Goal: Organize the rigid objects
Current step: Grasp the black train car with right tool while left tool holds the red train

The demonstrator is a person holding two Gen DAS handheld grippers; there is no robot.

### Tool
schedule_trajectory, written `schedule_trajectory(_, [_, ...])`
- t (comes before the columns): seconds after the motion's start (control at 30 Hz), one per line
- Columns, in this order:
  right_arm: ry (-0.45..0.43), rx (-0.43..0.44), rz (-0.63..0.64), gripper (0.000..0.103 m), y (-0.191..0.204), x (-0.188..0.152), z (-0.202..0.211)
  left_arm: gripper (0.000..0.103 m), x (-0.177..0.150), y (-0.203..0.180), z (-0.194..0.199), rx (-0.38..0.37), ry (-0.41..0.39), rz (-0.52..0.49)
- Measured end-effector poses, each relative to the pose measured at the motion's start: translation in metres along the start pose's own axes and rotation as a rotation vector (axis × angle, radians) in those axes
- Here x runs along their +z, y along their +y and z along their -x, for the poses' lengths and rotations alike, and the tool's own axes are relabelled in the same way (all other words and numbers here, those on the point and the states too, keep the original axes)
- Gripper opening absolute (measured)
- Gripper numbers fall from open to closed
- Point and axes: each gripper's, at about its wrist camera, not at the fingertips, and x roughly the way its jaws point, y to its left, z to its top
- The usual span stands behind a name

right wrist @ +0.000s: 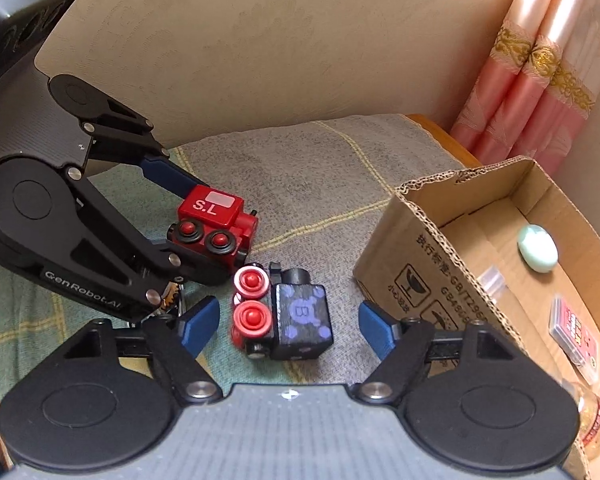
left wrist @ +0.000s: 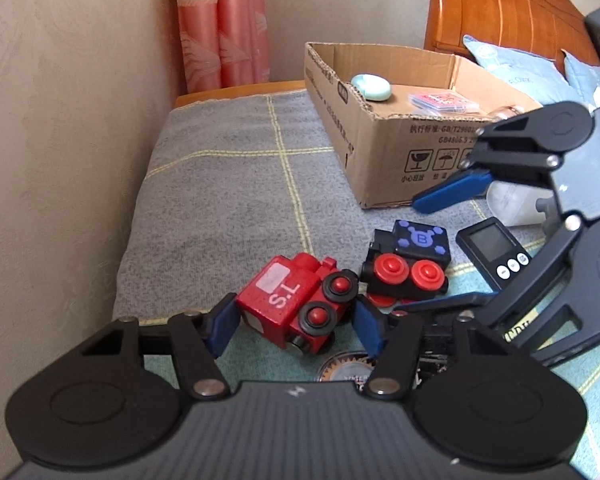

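Toys lie on a grey checked blanket [left wrist: 228,184] spread over a bed, hemmed by the wall on one side and a cardboard box [left wrist: 384,148] on the other. The left gripper [left wrist: 296,326] has its jaws pinching the red toy engine [left wrist: 288,304], a blue pad pressed on each end. The right gripper [right wrist: 288,326] straddles the black toy engine [right wrist: 296,318], which lies tipped on its side; its jaws stand spread with a gap on both sides, so they do not touch it. The two engines sit just beside each other. A small black timer [left wrist: 494,252] lies near them, close to the box wall. Bare blanket stretches toward the wall and the far edge by the pink curtain [left wrist: 224,24]. The open-topped box holds a pale green case [right wrist: 538,248] and a red packet [right wrist: 576,332].
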Motion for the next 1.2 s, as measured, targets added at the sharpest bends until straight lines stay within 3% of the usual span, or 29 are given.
schedule_trajectory(0.1, [0.000, 0.015, -0.018, 0.058, 0.003, -0.002, -0.004, 0.059, 0.000, 0.003, -0.001, -0.011, -0.005, 0.027])
schedule_trajectory(0.2, [-0.016, -0.009, -0.060, 0.056, 0.006, -0.006, -0.003, 0.059, -0.001, 0.002, -0.001, 0.000, -0.005, 0.062])
schedule_trajectory(0.4, [-0.044, -0.057, -0.259, 0.054, 0.012, -0.019, 0.003, 0.055, -0.003, -0.003, 0.001, 0.040, -0.008, 0.169])
schedule_trajectory(0.63, [-0.049, -0.165, -0.398, 0.054, 0.015, -0.026, 0.009, 0.054, -0.008, -0.003, 0.007, 0.080, -0.013, 0.242])
schedule_trajectory(0.77, [-0.025, -0.163, -0.433, 0.054, 0.013, -0.032, 0.017, 0.051, -0.013, -0.007, 0.014, 0.085, 0.008, 0.214])
schedule_trajectory(0.93, [-0.042, -0.116, -0.451, 0.058, 0.004, -0.036, 0.023, 0.072, -0.017, 0.000, 0.017, 0.101, -0.006, 0.223])
schedule_trajectory(1.2, [-0.053, -0.145, -0.440, 0.062, 0.000, -0.029, 0.007, 0.072, -0.010, 0.004, 0.000, 0.097, -0.014, 0.118])
